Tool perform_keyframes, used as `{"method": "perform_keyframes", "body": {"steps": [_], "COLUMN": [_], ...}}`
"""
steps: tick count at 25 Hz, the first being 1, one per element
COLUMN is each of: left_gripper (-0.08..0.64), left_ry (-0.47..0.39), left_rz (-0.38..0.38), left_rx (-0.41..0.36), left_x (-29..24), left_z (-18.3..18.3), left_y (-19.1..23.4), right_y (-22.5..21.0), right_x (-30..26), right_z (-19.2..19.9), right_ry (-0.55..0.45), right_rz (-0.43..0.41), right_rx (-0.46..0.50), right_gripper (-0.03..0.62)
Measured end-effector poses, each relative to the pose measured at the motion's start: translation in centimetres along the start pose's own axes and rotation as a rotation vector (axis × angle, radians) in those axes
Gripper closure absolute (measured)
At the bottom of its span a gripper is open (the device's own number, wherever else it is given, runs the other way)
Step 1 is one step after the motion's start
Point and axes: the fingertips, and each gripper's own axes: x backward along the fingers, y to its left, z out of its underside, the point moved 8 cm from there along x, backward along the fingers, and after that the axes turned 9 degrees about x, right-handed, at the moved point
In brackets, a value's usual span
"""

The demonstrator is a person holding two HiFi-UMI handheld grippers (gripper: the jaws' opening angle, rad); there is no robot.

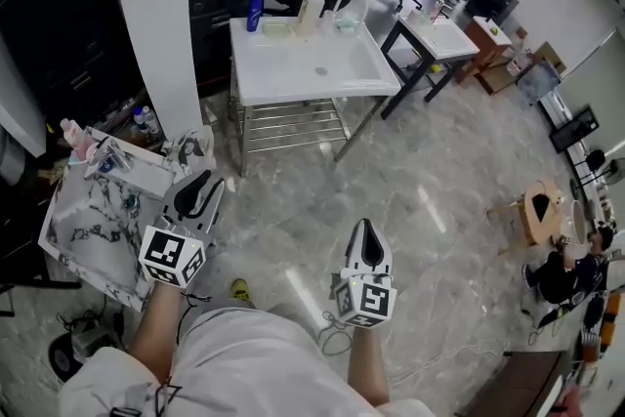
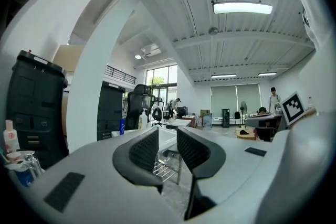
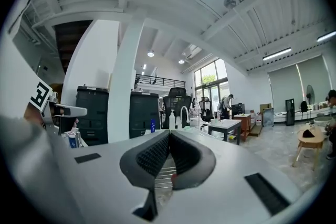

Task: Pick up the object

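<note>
**Both tongs held over the floor, short of the white desk**
Head view: your left tongs [image 1: 200, 190] and right tongs [image 1: 367, 235] hang above the marble floor [image 1: 439, 171], well apart from the white desk [image 1: 293, 73]. A blue bottle [image 1: 254, 13] and a white bottle [image 1: 311, 5] stand at its far edge; which object the task means cannot be told. Left gripper view: the left tongs [image 2: 168, 136] have jaws apart, nothing between them. Right gripper view: the right tongs [image 3: 169, 136] have jaws closed tip to tip, empty.
</note>
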Motion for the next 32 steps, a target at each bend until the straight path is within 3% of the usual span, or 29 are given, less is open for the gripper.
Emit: {"method": "perform_keyframes", "body": {"steps": [16, 32], "left_gripper": [0.448, 0.448], "left_ry": [0.004, 0.027], "left_rz": [-0.012, -0.149], "left_rx": [-0.01, -0.012], "left_x": [-10.8, -33.0], "left_z": [-1.5, -2.5], "left_y": [6.2, 10.2], "right_y": [-1.5, -12.2], "right_x": [-13.8, -37.2], "right_z": [0.3, 2.6], "right_ry": [-0.001, 0.049], "right_rz": [-0.01, -0.13], "right_rx": [-0.014, -0.043], "right_gripper": [0.588, 0.588]}}
